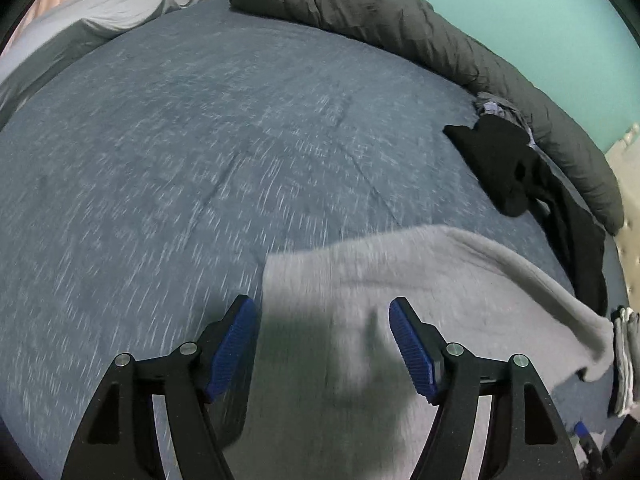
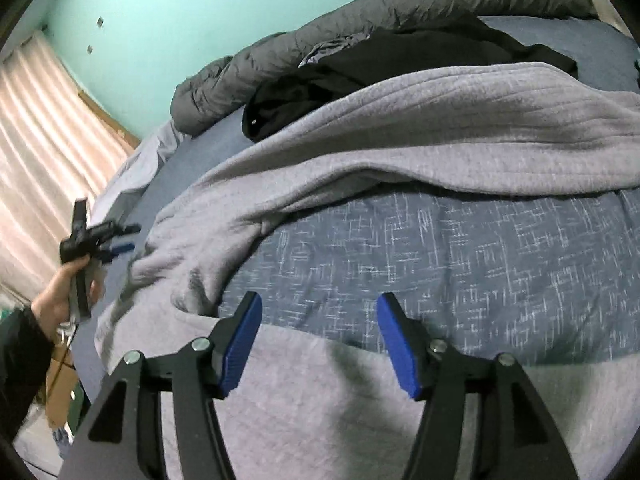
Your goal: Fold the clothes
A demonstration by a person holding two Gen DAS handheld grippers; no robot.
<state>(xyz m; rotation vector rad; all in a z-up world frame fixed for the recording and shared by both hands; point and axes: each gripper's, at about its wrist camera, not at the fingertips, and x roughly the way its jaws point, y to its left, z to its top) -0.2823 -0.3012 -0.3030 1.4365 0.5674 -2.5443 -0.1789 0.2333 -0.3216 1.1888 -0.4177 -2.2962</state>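
Blue bed (image 1: 200,152) beneath a teal wall (image 2: 160,20): grey garment (image 2: 360,152) lies rumpled across its near edge. Left claw (image 1: 322,344) and right claw (image 2: 319,340) hover over it, both spread, pinching nothing. Black clothes (image 1: 500,168) and a dark duvet (image 1: 400,20) lie beyond.

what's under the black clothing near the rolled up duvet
A bit of light lavender-grey fabric pokes out beneath the black clothing, against the dark grey duvet. How far that fabric extends underneath is covered.
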